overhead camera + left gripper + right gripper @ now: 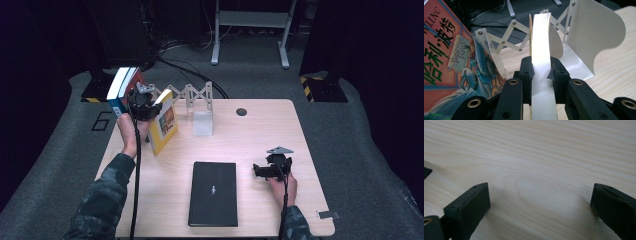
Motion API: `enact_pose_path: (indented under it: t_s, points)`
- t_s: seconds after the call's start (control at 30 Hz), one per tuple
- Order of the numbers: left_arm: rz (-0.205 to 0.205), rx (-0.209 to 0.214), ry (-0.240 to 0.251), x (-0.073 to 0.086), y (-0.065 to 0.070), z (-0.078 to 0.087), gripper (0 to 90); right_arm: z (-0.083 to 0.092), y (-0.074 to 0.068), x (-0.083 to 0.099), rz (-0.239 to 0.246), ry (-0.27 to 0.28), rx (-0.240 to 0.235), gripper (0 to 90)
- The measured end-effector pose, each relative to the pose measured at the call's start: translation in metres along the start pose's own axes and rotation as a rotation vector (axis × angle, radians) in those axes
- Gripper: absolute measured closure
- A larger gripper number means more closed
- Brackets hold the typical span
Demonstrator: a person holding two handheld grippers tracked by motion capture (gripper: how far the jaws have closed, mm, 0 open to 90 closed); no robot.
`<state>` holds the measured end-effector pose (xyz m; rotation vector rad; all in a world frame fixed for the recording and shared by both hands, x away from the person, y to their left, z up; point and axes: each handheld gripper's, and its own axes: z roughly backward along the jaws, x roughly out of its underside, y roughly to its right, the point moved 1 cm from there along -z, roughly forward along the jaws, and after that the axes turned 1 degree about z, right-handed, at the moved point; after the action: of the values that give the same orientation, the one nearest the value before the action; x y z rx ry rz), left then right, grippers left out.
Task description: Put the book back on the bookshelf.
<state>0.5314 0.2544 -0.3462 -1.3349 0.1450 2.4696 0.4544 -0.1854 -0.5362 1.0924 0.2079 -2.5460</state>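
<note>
Dark carpet and a black-curtained room surround a pale wooden table (250, 130), seen from above. At the left gripper (540, 72), the two black jaws are pressed against both faces of a yellow-covered book (540, 50), whose white page edge rises between the pads in the left gripper view; the book is gripped. In the high view the same book (165, 125) is seen tilted near the table's far left corner, with the left gripper (142, 102) at its upper edge and the person's left hand (131, 127) below it. Just beside it, on the side away from the table's middle, a red-covered book with Chinese lettering (446, 57) leans; in the high view its white page edges show beyond the table's corner. Behind the books stands a white expandable book rack (596, 37) with scissor-link bars, its end plate upright on the table.

At the right gripper (540, 202), the jaws are held wide apart over bare wood, with nothing between them. In the high view it (272, 167) is seen near the table's right front, just beside a closed black notebook (214, 192) lying flat.
</note>
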Motion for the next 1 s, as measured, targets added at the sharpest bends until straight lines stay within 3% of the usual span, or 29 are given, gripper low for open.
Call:
enact_pose_path:
  t_s: [0.23,0.27,0.3,0.37,0.4,0.43,0.73,0.9,1.0]
  points:
    - [0.064,-0.014,0.045,-0.018,-0.002,-0.006,74.8,0.0,0.0,0.0,0.002,0.001,-0.002,2.2]
    - [0.078,-0.015,0.049,-0.02,-0.002,-0.008,74.7,0.0,-0.001,0.0,-0.019,0.001,-0.002,2.2]
    - [0.084,-0.015,0.055,-0.022,-0.002,-0.009,74.7,0.0,0.0,0.0,0.003,0.0,-0.002,2.2]
    - [0.095,-0.01,0.049,-0.026,-0.003,-0.012,74.7,0.0,-0.001,0.0,-0.018,0.001,-0.003,2.2]
    - [0.121,-0.011,0.055,-0.028,-0.003,-0.017,74.7,0.0,-0.001,0.0,-0.012,0.001,-0.003,2.2]
    - [0.134,-0.009,0.057,-0.029,-0.003,-0.02,74.7,0.0,0.0,0.0,0.003,0.001,-0.002,2.2]
    - [0.173,-0.025,0.056,-0.034,-0.002,-0.039,74.7,0.0,-0.001,0.0,-0.017,0.002,-0.003,2.4]
    - [0.218,-0.016,0.056,-0.037,0.0,-0.05,74.7,0.0,-0.001,0.0,-0.017,0.002,-0.003,2.4]
    - [0.232,-0.012,0.055,-0.037,0.0,-0.054,74.7,0.0,0.0,0.0,0.004,0.001,-0.003,2.4]
